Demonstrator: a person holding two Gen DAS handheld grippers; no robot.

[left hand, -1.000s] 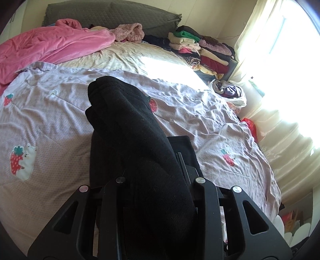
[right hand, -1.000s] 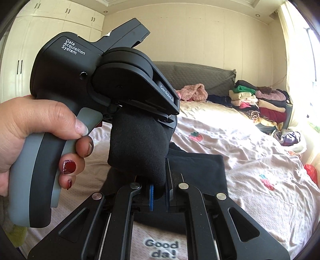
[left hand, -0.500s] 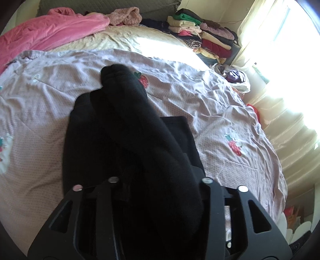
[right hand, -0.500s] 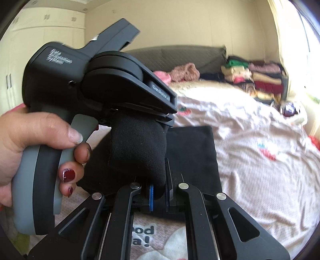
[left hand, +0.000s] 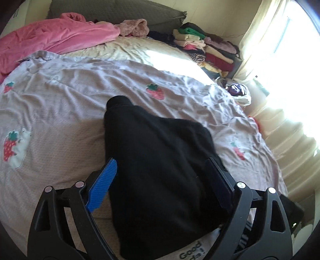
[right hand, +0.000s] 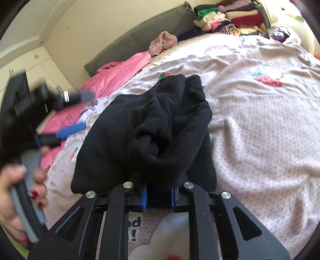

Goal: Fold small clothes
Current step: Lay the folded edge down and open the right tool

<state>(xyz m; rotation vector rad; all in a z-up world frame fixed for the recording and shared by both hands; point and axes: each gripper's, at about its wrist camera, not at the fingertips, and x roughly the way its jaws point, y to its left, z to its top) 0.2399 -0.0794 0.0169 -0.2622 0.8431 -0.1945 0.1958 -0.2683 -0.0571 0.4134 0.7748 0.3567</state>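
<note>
A small black garment (left hand: 160,170) lies bunched on the lilac strawberry-print bedspread (left hand: 60,120). My left gripper (left hand: 162,170) is open, its blue-padded fingers (left hand: 103,184) spread on either side of the cloth without clamping it. In the right wrist view the same black garment (right hand: 152,128) is rumpled in a heap, and my right gripper (right hand: 159,193) is shut on its near edge. The left gripper (right hand: 60,134) shows blurred at the left of that view, held in a hand.
A pink blanket (left hand: 50,40) lies at the bed's far left. A grey headboard cushion (left hand: 120,12) is behind it. Stacks of folded clothes (left hand: 202,46) stand at the far right corner. A bright curtained window (left hand: 284,80) is on the right.
My left gripper has opened and let go of the black garment, which has dropped onto the bed. The right gripper has lowered towards the bed, still gripping the cloth.
</note>
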